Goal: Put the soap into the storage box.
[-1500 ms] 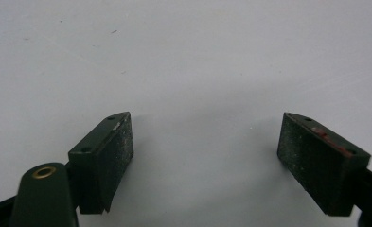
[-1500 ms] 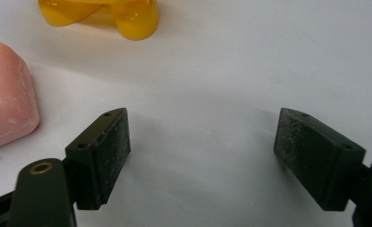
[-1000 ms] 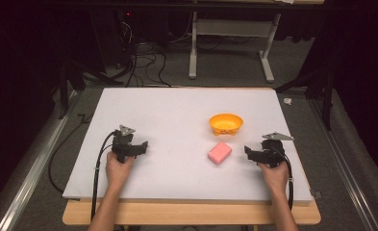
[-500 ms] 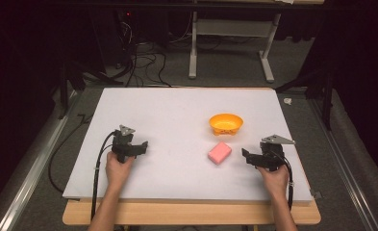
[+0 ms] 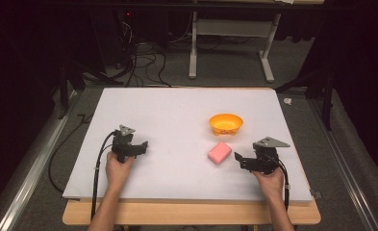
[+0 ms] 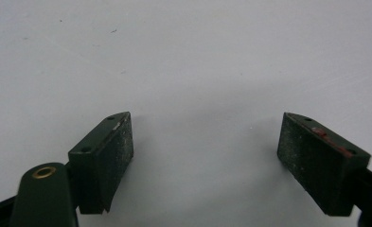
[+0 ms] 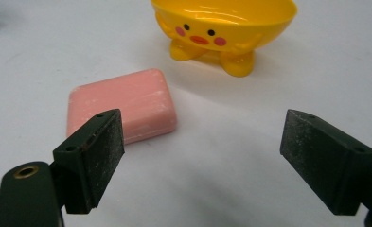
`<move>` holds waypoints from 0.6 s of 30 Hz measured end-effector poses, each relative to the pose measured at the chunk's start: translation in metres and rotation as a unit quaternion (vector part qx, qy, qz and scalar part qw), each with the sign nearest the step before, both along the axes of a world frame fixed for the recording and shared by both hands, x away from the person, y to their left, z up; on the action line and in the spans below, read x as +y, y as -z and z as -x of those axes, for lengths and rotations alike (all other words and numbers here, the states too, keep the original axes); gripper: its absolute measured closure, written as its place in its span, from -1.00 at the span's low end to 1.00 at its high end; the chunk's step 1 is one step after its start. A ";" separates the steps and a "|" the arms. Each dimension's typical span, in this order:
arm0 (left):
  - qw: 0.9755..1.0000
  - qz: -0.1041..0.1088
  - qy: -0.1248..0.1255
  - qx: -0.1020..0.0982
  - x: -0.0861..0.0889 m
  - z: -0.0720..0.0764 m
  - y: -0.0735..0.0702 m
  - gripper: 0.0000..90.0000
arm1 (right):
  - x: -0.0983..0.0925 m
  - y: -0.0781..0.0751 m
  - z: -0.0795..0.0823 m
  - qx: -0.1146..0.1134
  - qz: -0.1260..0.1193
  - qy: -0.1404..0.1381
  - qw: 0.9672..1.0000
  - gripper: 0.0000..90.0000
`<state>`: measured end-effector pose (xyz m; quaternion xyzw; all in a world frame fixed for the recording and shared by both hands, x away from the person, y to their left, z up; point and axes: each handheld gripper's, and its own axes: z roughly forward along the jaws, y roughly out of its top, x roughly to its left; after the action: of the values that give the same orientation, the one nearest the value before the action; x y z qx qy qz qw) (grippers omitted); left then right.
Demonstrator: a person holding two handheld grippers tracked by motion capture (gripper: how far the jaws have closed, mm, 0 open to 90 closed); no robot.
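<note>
Left gripper (image 5: 141,146): near left, jaws wide apart, holding nothing, over bare white table (image 5: 177,110). Right gripper (image 5: 239,159): near right, jaws wide, holding nothing. Pink soap bar (image 5: 219,152): just left of it. Yellow duck-faced bowl (image 5: 225,123): farther, beside soap.

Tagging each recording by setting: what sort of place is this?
Probably a lab or workshop recording station: a white board on a wooden table, loose black cables on grey carpet, and a metal-framed desk behind.
</note>
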<state>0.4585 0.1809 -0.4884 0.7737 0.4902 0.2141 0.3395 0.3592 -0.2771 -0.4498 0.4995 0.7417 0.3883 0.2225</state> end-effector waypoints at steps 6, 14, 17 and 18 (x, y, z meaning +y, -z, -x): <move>1.000 0.000 0.000 0.000 0.000 0.000 0.000 -0.56 | 0.008 -0.001 0.001 -0.003 0.001 -0.013 1.000 -0.68; 1.000 0.000 0.000 0.000 0.000 0.000 0.000 -0.56 | 0.017 -0.002 0.001 -0.003 0.006 -0.028 1.000 -0.69; 1.000 0.000 0.000 0.000 0.000 0.000 0.000 -0.56 | 0.021 -0.001 0.000 -0.004 0.007 -0.033 0.999 -0.70; 1.000 0.000 0.000 0.000 0.000 0.000 0.000 -0.56 | 0.021 -0.001 0.000 -0.004 0.007 -0.033 0.999 -0.70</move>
<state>0.4584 0.1810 -0.4884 0.7737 0.4902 0.2141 0.3395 0.3589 -0.2559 -0.4484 0.4720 0.7594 0.3921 0.2161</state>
